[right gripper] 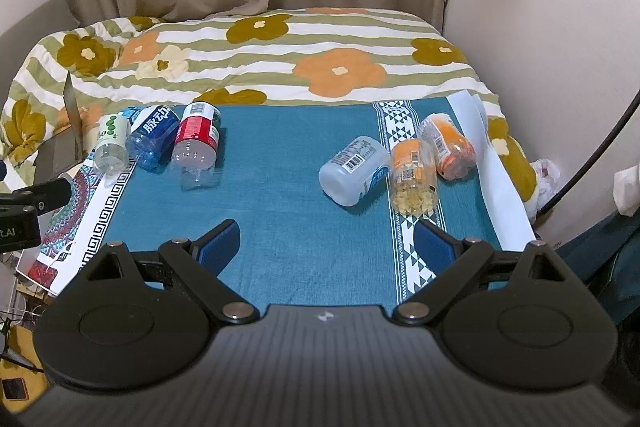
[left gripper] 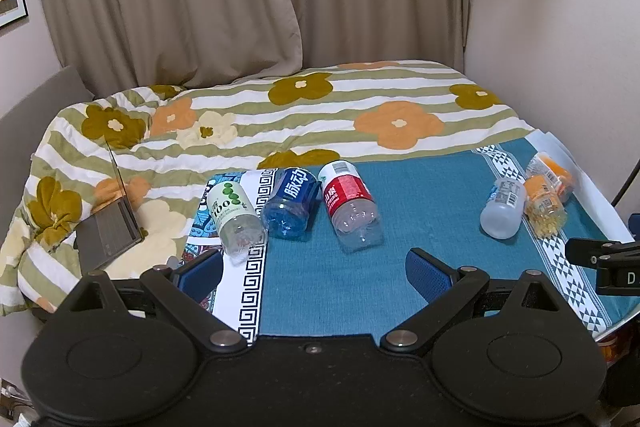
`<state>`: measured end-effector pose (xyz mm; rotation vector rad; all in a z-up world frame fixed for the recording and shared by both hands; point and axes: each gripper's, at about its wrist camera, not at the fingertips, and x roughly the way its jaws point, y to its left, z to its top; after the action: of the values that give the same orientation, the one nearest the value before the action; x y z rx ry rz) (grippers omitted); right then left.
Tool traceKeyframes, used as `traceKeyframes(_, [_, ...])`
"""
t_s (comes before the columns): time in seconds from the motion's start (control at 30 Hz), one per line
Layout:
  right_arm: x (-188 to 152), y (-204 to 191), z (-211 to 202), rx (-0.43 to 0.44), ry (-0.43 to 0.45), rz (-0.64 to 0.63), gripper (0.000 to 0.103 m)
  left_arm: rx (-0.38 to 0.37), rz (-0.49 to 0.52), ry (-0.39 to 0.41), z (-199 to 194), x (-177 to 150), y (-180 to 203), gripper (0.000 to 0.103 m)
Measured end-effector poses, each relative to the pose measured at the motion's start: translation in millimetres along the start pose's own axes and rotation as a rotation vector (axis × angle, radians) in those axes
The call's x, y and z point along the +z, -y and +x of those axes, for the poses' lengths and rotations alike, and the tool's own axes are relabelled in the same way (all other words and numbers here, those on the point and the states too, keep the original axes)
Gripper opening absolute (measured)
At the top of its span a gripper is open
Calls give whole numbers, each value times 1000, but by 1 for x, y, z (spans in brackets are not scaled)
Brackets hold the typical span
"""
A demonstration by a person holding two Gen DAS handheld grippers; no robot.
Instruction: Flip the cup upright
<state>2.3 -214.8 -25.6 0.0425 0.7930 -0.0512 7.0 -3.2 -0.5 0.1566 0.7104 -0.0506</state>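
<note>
While six bottles lie on their sides on the teal tabletop (right gripper: 304, 155), we hold the left hand-held gripper (left gripper: 316, 271) and right hand-held gripper (right gripper: 326, 241) spread wide, both empty, short of the red-label bottle (left gripper: 350, 205) and white bottle (right gripper: 354, 171).

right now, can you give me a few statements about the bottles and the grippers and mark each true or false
1. All six bottles lie on their sides. True: none stands upright, from the green-label bottle to the orange-label bottle.
2. The red-label bottle lies next to the blue bottle. True.
3. The left gripper is shut on a bottle. False: its jaws stand open and hold nothing.
4. The bottles lie in two groups of three. True: one at the left of the teal cloth, one at the right.
5. The right gripper is touching the white bottle. False: it is open and apart from it.
</note>
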Motion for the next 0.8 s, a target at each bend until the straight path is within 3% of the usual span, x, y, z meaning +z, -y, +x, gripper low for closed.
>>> traceKeyframes(0.33, [12,10,0,52,-40,-9,103,13,-26,-28,-4,12,6,100])
traceKeyframes(0.47, [20,18,7,89,-49,-43,103,47,-25,-3,-2,22,9,100])
traceKeyframes(0.63, [26,21,27,103,-65,-104,103,34,-38,-23,16,38,2,100])
traceKeyframes(0.8, [33,16,44,106,-96,-82,103,3,-6,-49,48,58,-15,100])
